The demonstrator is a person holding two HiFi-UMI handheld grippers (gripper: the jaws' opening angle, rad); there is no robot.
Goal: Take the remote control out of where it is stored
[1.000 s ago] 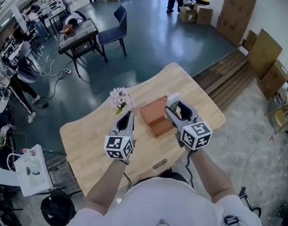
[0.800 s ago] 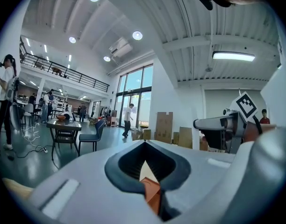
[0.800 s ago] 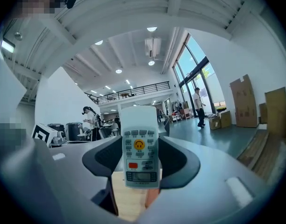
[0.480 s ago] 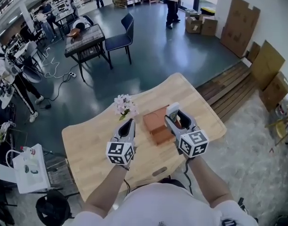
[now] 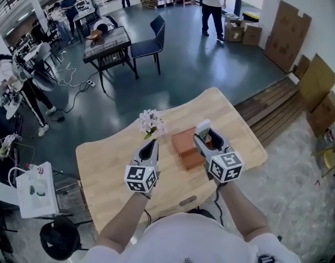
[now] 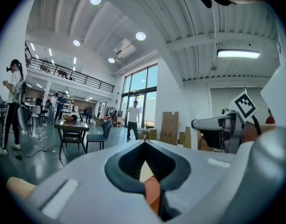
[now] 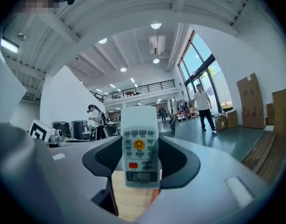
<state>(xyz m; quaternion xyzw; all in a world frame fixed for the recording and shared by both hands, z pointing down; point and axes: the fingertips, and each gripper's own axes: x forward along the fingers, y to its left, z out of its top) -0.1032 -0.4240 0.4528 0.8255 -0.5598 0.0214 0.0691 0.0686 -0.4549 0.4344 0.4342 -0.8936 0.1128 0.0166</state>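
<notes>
Barely anything is changing this past second: the right gripper point(image 5: 206, 140) is still clamping the remote point(image 7: 140, 146) upright between its jaws, hovering at the box's point(image 5: 184, 142) 3 o'clock. The left gripper point(image 5: 149, 147) is idling at 9 o'clock, jaws together, empty. The removal is looking done.

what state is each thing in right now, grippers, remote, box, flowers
left gripper, shut, nothing in it
right gripper, shut on the remote
remote, upright between the jaws, buttons facing the gripper's camera
box, on the table, open or closed unclear
flowers, on the table, apart from both grippers
</notes>
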